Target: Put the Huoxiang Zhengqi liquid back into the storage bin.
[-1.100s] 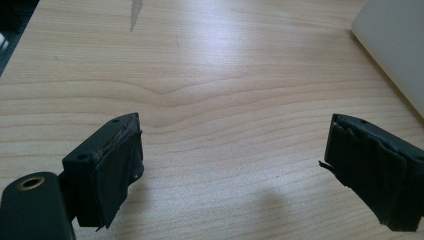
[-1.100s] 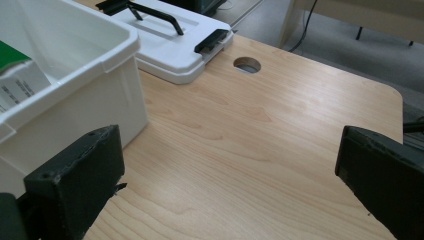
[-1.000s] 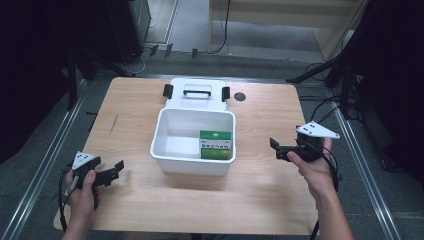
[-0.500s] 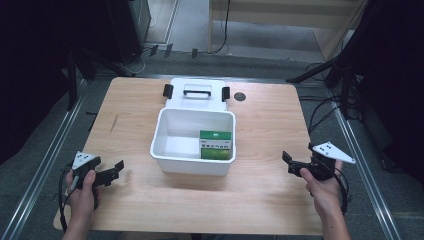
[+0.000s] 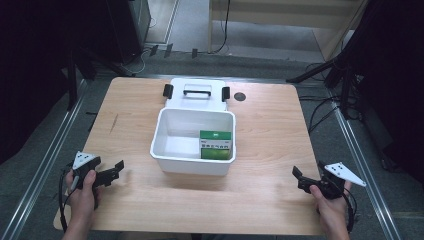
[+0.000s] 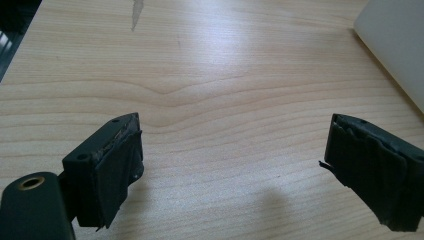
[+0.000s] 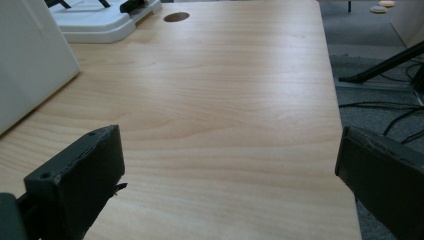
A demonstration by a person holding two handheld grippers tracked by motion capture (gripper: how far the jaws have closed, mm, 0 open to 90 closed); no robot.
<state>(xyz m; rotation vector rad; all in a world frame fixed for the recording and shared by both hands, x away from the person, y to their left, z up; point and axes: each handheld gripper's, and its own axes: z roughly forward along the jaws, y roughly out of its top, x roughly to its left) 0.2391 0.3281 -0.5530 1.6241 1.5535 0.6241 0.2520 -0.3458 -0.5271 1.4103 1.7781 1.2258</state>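
— Why are both hands parked so far out at the near corners?

— My guess is they're resting clear of the work. The left gripper [image 5: 114, 170] sits low over the pale wooden tabletop [image 5: 280, 130], its jaws spread wide with nothing but bare wood grain between them. The right gripper [image 5: 298, 176] is the same story: jaws gaping, nothing held, only table ahead of them.

— And the thing they're working with?

— The white rectangular plastic tub [image 5: 192, 162] stands in the middle of the table, well ahead of both pairs of jaws. From the left gripper view its wall [image 6: 400, 45] is just a pale slab beyond the right-hand jaw; from the right gripper view the tub [image 7: 30, 65] looms past the left-hand jaw. So each gripper points roughly forward with the tub off to its inner side.

— Something green in there?

— A green-and-white cardboard carton [image 5: 216, 145], lying against the tub's wall on the side nearer the right gripper. It looks as though it's been put there for storing.

— Then the lid?

— The white plastic lid with a handle and two black side clips [image 5: 196, 93] lies flat on the table, touching the tub's far rim, farther from both jaws than the tub itself. I'd judge it's set there so the tub is open and the lid is at hand for closing. With the jaws this wide, either gripper could take a clip or an edge.
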